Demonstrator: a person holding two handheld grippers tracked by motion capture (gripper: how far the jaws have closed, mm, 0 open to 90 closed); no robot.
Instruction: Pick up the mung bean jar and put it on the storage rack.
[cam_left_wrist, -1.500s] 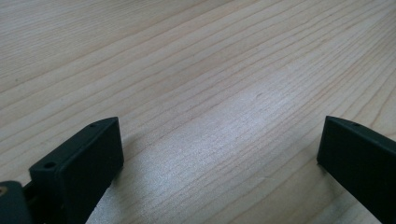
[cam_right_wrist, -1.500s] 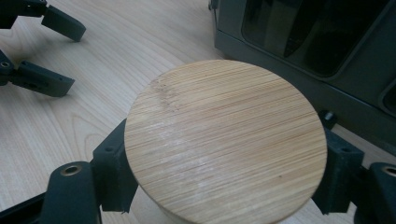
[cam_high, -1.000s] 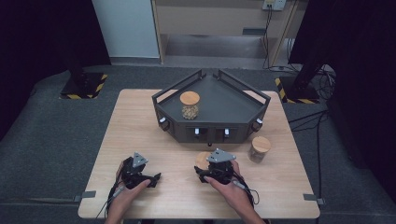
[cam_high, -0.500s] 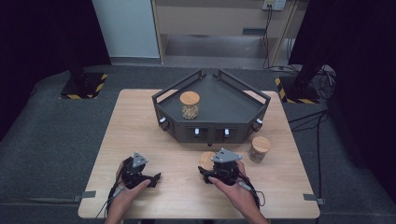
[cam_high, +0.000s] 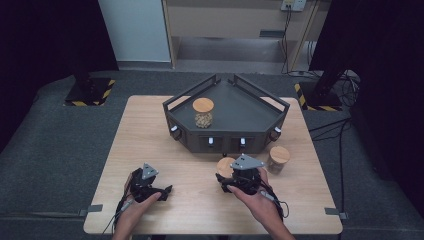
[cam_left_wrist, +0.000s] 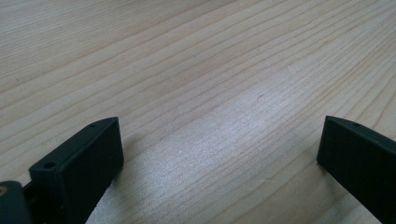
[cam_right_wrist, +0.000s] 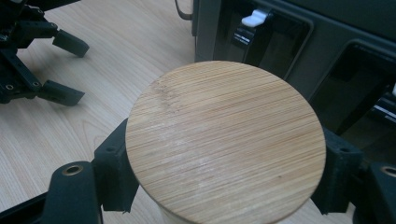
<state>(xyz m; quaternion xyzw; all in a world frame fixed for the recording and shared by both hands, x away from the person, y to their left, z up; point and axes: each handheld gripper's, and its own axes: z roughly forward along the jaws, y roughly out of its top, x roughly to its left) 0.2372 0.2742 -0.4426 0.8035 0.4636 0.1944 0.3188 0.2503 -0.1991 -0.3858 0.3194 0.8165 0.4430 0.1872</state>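
1. Jar (cam_right_wrist: 224, 140), the one with the round bamboo lid, sat between the jaws of the right gripper (cam_high: 239, 176), near the front of the table (cam_high: 150, 130) and just in front of the tray (cam_high: 250, 107). In the right gripper view the lid hid most of the jar's body.
2. At the far left of the high view, the left gripper (cam_high: 161, 192) rested low on the table near its front edge, in the person's left hand (cam_high: 134, 210).
3. Its jaws stood wide apart, released, and in the left gripper view only bare wood lay between them.
4. The same gripper appeared at the top left of the right gripper view, (cam_right_wrist: 60, 70) with its jaws spread and nothing in them.
5. Further right, the right gripper was clenched on the jar, one jaw pressing each side just under the lid.
6. The right hand (cam_high: 257, 202) held that gripper, and its grey plate (cam_high: 246, 162) faced up.
7. Behind it, the dark tray had a raised rail and white latches (cam_right_wrist: 254, 18) along its front face.
8. A second jar (cam_high: 203, 113) stood inside the tray on its left part, lid on, with brown contents.
9. Rightmost, a third jar (cam_high: 278, 159) stood on the table just beside the tray's front right corner, near the right gripper but apart from it.
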